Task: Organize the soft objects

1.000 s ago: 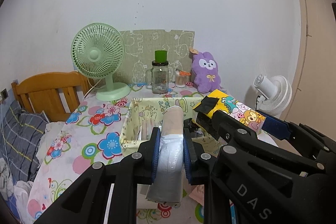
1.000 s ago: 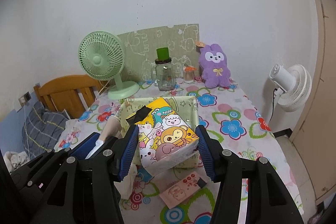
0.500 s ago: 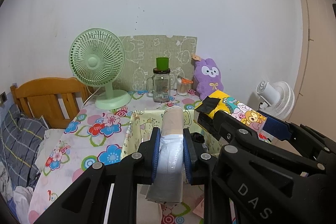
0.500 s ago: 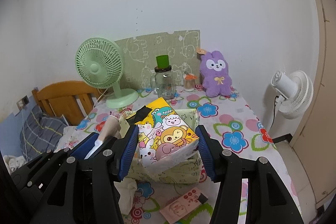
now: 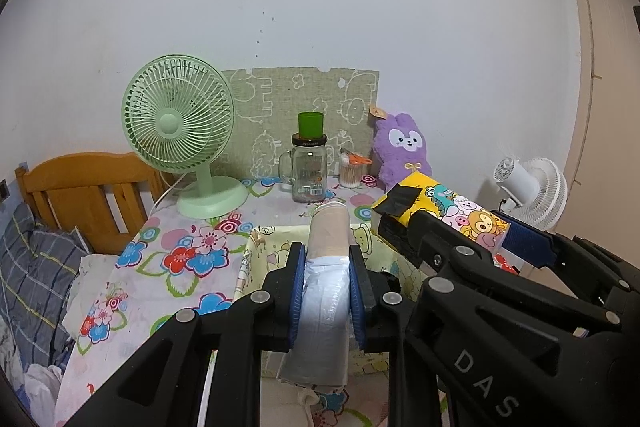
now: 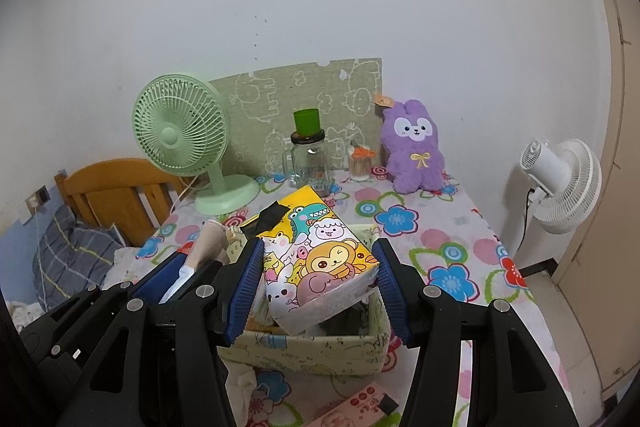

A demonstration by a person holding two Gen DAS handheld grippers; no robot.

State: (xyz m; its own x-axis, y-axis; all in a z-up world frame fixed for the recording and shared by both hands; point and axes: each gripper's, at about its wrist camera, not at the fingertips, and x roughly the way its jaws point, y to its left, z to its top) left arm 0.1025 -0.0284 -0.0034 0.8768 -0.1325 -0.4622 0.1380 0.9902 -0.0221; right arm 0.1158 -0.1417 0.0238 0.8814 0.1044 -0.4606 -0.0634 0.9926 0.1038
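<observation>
My left gripper (image 5: pixel 325 279) is shut on a rolled soft bundle (image 5: pixel 326 283), beige at its tip and white and grey lower down, held above the near left part of a pale yellow fabric storage box (image 5: pixel 260 251). My right gripper (image 6: pixel 318 279) is shut on a yellow cartoon-print tissue pack (image 6: pixel 316 259), held over the same box (image 6: pixel 312 351). The pack also shows in the left wrist view (image 5: pixel 440 211), and the roll in the right wrist view (image 6: pixel 206 243). A purple plush bunny (image 6: pixel 414 147) sits at the back of the table.
A floral tablecloth (image 6: pixel 440 227) covers the table. A green desk fan (image 5: pixel 180 131), a glass jar with green lid (image 5: pixel 309 163) and a swab cup (image 6: pixel 359 163) stand at the back. A white floor fan (image 6: pixel 560 179) is right. A pink card (image 6: pixel 360 407) lies in front. A wooden bed frame (image 5: pixel 80 187) is left.
Both grippers have risen and tilted up with their loads; the box and table sit lower in both views. Both grips are unchanged.
</observation>
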